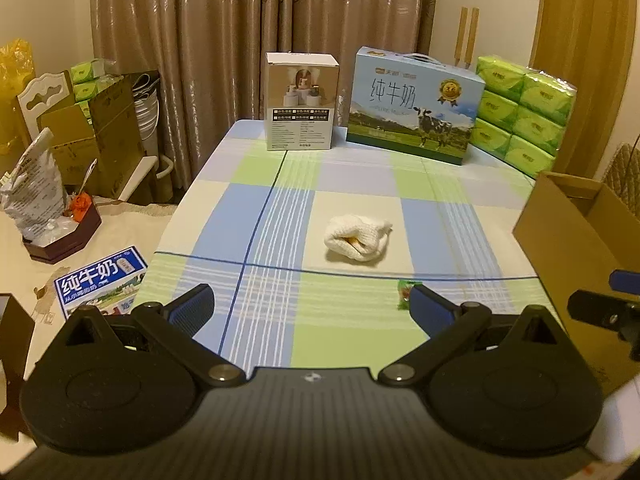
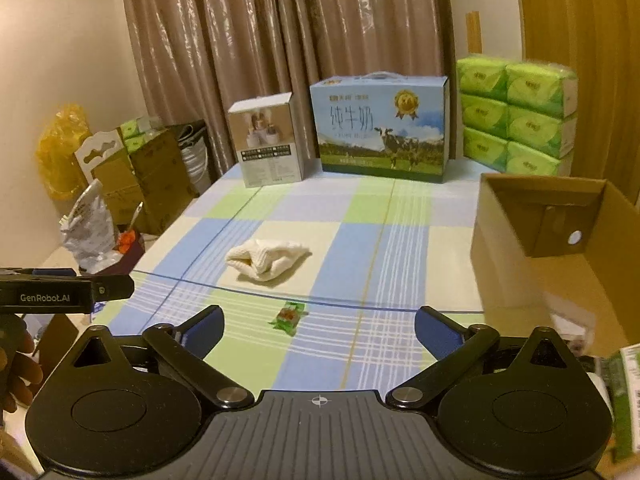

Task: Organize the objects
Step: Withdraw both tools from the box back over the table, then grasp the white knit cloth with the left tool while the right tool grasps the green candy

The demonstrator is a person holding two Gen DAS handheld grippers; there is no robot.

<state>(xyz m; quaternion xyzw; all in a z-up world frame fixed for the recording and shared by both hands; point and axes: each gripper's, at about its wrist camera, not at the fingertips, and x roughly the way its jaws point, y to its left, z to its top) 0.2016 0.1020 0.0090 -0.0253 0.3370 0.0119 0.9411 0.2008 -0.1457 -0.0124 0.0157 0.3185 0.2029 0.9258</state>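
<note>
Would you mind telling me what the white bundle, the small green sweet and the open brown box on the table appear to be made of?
White bundle: soft knitted or terry cloth, judging by its ribbed texture and slumped folds.
Small green sweet: thin glossy plastic film wrapper, crinkled with twisted ends.
Open brown box: matte corrugated cardboard, probably; plain brown walls and folded flaps.

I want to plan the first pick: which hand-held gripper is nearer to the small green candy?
The calls is close; probably the left. The candy lies right at the left hand-held gripper's right fingertip, while it lies centred slightly ahead of the open right hand-held gripper.
</note>
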